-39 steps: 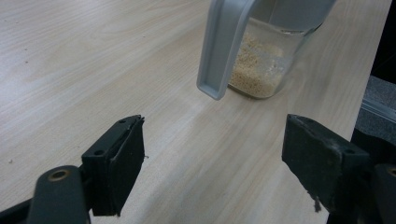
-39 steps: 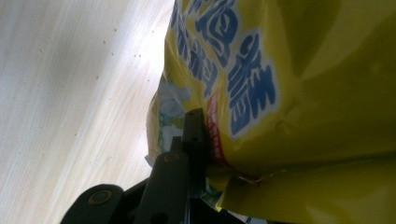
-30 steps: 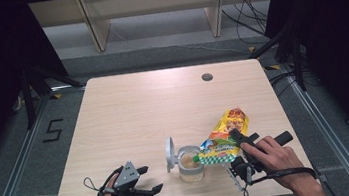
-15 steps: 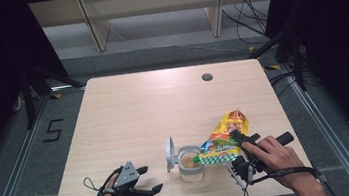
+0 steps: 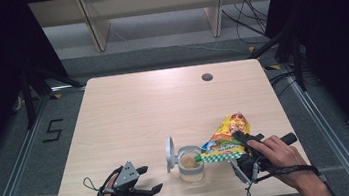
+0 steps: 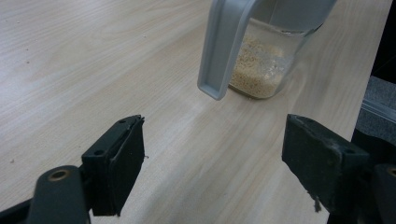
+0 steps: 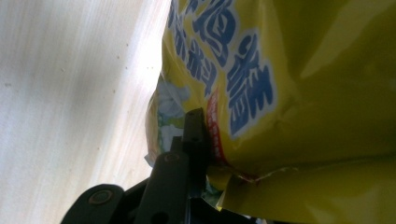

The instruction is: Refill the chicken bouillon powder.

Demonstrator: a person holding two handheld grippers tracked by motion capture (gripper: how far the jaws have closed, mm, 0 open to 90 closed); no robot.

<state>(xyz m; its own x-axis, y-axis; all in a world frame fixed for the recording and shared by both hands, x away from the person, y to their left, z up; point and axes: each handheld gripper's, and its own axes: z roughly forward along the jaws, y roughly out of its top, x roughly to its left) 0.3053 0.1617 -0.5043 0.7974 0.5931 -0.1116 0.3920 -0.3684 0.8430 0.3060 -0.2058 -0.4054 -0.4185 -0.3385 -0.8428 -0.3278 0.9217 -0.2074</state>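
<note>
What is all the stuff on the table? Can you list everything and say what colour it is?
table: one, light wood, under everything
jar: one, clear glass with tan grains inside, near the front edge
lid: one, grey, flipped open on the jar's left side
bag: one, yellow with blue writing, tipped with its mouth over the jar
hole: one, dark, far right of the table
left gripper: one, black, open, on the table left of the jar
right gripper: one, black, clamped on the bag
</note>
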